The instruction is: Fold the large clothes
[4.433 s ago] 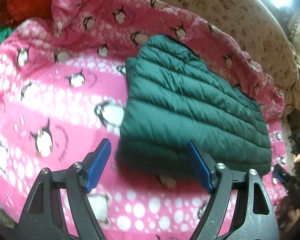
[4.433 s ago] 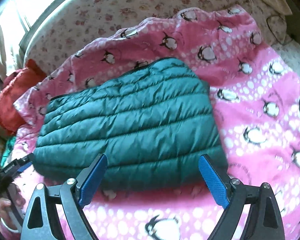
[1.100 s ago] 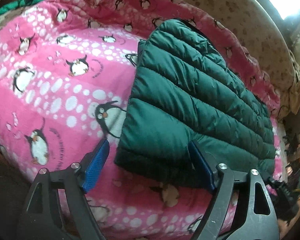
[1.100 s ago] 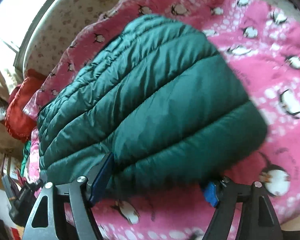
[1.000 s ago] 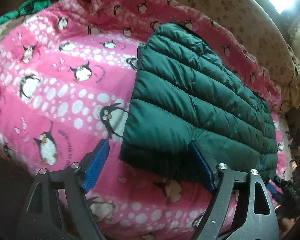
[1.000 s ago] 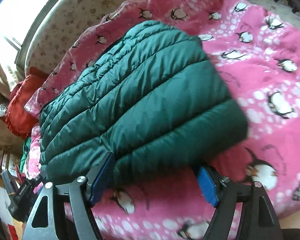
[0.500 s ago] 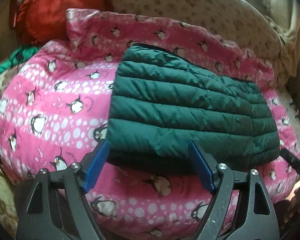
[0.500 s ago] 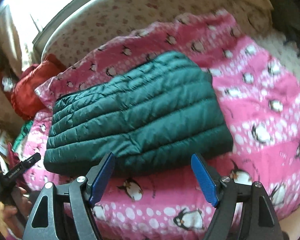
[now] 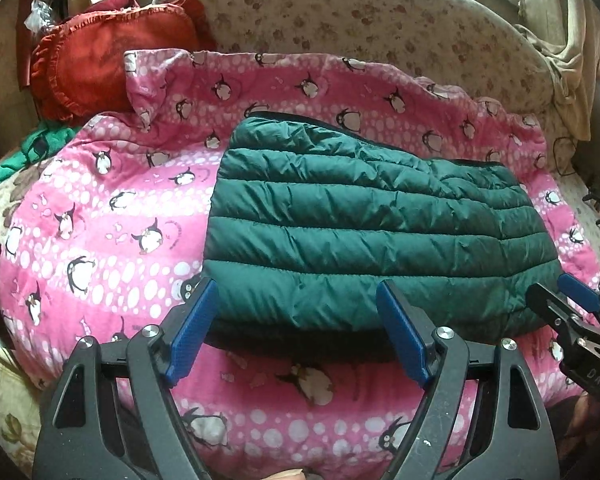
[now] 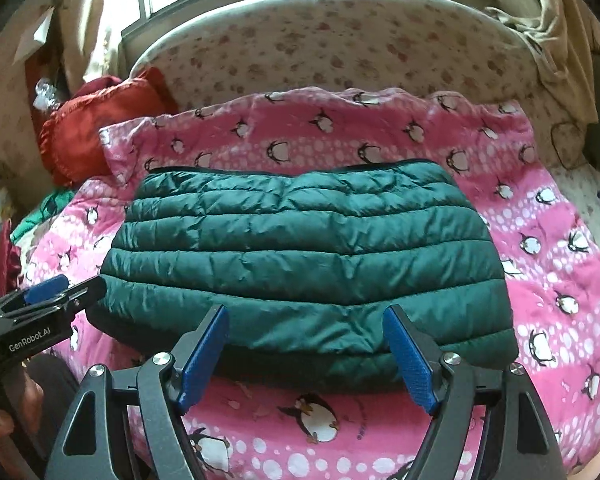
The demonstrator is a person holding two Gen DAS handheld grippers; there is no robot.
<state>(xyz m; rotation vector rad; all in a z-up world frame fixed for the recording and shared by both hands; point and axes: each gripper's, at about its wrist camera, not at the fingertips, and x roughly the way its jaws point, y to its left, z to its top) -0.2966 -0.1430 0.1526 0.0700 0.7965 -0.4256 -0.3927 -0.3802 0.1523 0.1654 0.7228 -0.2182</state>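
Landmark: folded green puffer jacket (image 10: 308,256), lying flat mid-blanket.

Near side of jacket: strip of bare pink penguin blanket (image 10: 324,412) along its front edge; both grippers sit over this strip, jaws spread, nothing between the blue pads. Left gripper (image 9: 296,336) at the jacket's front-left part, right gripper (image 10: 308,350) at front-centre; each shows at the edge of the other's view.

Left of jacket: wide bare blanket, then red ruffled cushion (image 9: 100,60) and green cloth (image 9: 32,148) at the far-left corner.

Right of jacket: bare blanket to the bed edge.

Behind jacket: narrow rumpled blanket band, then floral headboard (image 10: 340,52) closes the far side.
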